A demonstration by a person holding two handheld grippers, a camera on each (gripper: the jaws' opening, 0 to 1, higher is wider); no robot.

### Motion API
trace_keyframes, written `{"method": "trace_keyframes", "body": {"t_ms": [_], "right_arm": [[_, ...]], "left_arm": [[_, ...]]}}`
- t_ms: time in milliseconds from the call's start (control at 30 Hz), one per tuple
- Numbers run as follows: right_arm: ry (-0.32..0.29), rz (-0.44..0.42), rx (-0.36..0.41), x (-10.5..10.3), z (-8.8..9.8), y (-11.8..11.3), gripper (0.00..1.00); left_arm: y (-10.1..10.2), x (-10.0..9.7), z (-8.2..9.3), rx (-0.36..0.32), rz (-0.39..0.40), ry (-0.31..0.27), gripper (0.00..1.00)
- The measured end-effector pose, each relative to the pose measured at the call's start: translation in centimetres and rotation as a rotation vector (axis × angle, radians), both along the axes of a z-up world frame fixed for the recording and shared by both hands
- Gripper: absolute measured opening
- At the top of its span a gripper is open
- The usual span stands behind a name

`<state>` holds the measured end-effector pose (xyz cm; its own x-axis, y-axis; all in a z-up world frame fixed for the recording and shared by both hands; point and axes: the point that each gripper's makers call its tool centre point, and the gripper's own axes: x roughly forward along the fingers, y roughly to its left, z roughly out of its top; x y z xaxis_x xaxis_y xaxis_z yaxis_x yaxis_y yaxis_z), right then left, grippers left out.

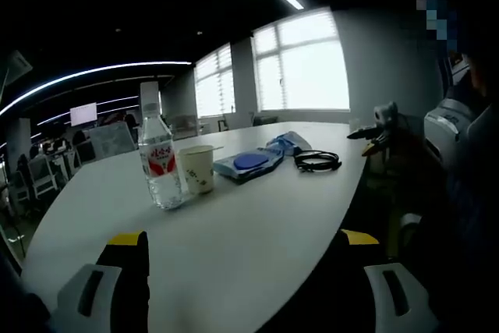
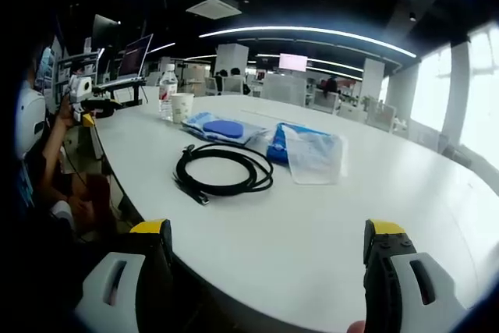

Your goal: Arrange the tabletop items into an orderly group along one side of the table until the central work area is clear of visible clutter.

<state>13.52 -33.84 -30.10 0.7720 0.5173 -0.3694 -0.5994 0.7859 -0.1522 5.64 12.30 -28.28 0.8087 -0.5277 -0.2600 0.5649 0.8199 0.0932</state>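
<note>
On the white oval table stand a clear water bottle with a red label and a paper cup, close together. To their right lie a flat blue pad in a wrapper, a blue plastic packet and a coiled black cable. My left gripper is open over the near edge, well short of the bottle. In the right gripper view, the cable lies nearest, then the packet, pad, cup and bottle. My right gripper is open above the table.
The table edge curves along the right in the left gripper view, where a person stands. Bright windows lie behind the table. Desks with monitors and chairs surround the table further off.
</note>
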Motion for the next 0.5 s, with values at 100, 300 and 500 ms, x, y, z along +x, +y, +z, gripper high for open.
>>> {"method": "trace_keyframes", "body": {"t_ms": [100, 300, 500], "right_arm": [[-0.005, 0.009, -0.002, -0.16, 0.14, 0.37, 1.00], [-0.016, 0.014, 0.001, -0.40, 0.55, 0.65, 1.00], [-0.018, 0.013, -0.001, -0.51, 0.65, 0.64, 1.00]], "left_arm": [[0.10, 0.02, -0.06, 0.002, 0.006, 0.003, 1.00], [0.14, -0.09, 0.34, 0.000, 0.012, -0.008, 1.00], [0.48, 0.07, 0.45, 0.007, 0.021, -0.009, 1.00]]}}
